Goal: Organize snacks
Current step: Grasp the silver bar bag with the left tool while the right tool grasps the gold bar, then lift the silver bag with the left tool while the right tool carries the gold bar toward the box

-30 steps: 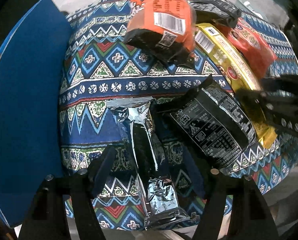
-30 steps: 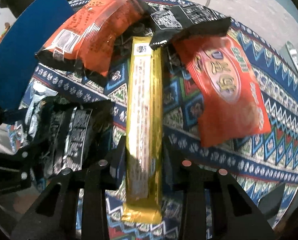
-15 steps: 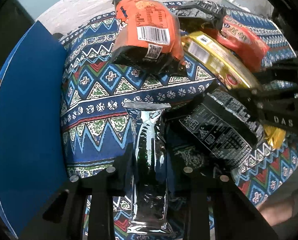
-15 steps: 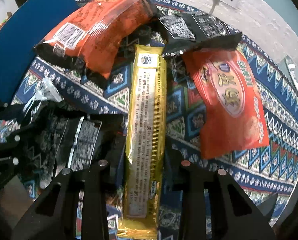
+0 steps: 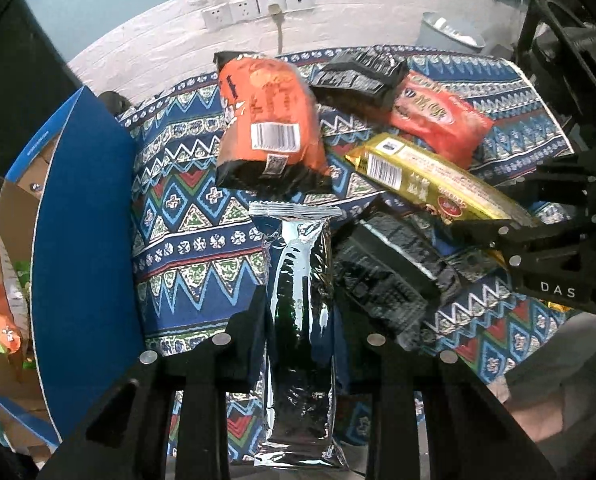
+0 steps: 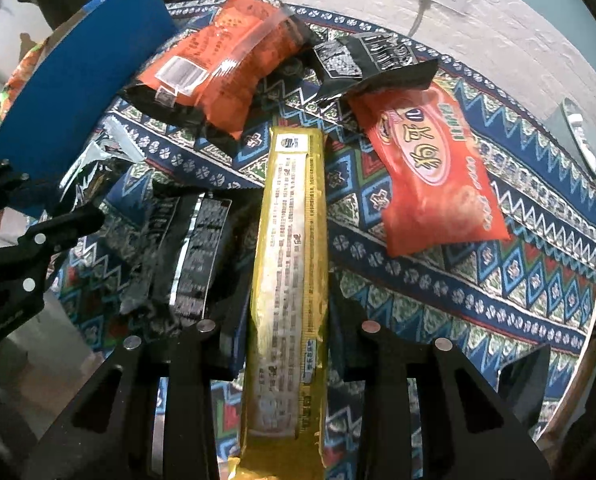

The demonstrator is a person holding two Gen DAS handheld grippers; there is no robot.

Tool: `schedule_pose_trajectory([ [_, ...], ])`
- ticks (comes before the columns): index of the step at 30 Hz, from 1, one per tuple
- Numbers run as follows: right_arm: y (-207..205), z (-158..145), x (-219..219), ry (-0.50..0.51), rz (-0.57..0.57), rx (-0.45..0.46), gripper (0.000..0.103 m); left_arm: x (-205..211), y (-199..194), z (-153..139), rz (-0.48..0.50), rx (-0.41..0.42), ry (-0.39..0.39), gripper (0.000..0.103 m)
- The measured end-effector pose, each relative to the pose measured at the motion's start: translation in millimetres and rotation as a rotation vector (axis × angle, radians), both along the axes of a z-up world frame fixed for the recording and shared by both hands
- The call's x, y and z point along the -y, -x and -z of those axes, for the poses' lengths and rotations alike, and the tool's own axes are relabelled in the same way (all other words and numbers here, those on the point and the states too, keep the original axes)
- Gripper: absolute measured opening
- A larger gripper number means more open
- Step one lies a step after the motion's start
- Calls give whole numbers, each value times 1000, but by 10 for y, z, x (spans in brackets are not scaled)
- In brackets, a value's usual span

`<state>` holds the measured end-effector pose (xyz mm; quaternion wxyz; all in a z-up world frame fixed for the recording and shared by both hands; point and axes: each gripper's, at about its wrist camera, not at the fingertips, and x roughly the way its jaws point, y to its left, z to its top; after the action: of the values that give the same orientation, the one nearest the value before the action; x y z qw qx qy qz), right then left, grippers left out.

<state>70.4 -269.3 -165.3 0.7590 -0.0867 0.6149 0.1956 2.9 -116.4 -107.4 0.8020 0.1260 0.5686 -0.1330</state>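
Once flat, silver packet [image 5: 300,304] aloft

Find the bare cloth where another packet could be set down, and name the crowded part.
Free: the patterned cloth between the blue box wall and the silver packet; also the cloth's near right part, below the red packet. Crowded: the middle and far side, where the orange bag, black packets and gold packet overlap.

Lying on the tablecloth [image 5: 186,216]: barcoded bag [image 5: 270,128] behind the foil packet [image 5: 302,300], long bar [image 5: 438,184] to its right; box [image 5: 86,240] standing left.
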Motion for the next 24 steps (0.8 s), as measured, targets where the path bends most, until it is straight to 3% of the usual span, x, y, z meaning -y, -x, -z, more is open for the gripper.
schedule_pose_trajectory([
  [5, 250, -307, 302, -9, 8, 27, 32, 23, 20, -138, 7, 37, 5, 29],
  [13, 391, -704, 369, -19, 23, 81, 28, -37, -11, -294, 1, 77, 23, 29],
  [24, 419, -898, 347, -42, 23, 138, 27, -106, 2, -513, -4, 122, 47, 29],
])
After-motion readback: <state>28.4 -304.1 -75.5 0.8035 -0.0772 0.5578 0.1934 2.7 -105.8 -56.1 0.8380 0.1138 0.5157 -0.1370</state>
